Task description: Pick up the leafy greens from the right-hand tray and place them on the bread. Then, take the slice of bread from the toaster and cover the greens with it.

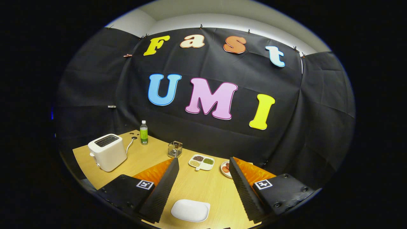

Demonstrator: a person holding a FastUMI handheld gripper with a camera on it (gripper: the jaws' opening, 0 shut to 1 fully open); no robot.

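My gripper [203, 159] is held above the wooden table [203, 187], open, with nothing between its fingers. A white toaster [107, 152] stands beyond the left finger, near the table's left edge; its top slots look dark and I cannot tell whether bread sits in them. Low between the two fingers, a white rounded plate [190, 210] lies with nothing visible on it. A small round plate [225, 168] holding something red peeks out from behind the right finger, mostly hidden by it.
A white divided dish [201, 162] with dark, pale and green grains lies just ahead of the fingertips. A small wire basket [175, 149] stands beyond it, and a green bottle [144, 132] at the back by the toaster's cord. Black cloth walls close the table's far side.
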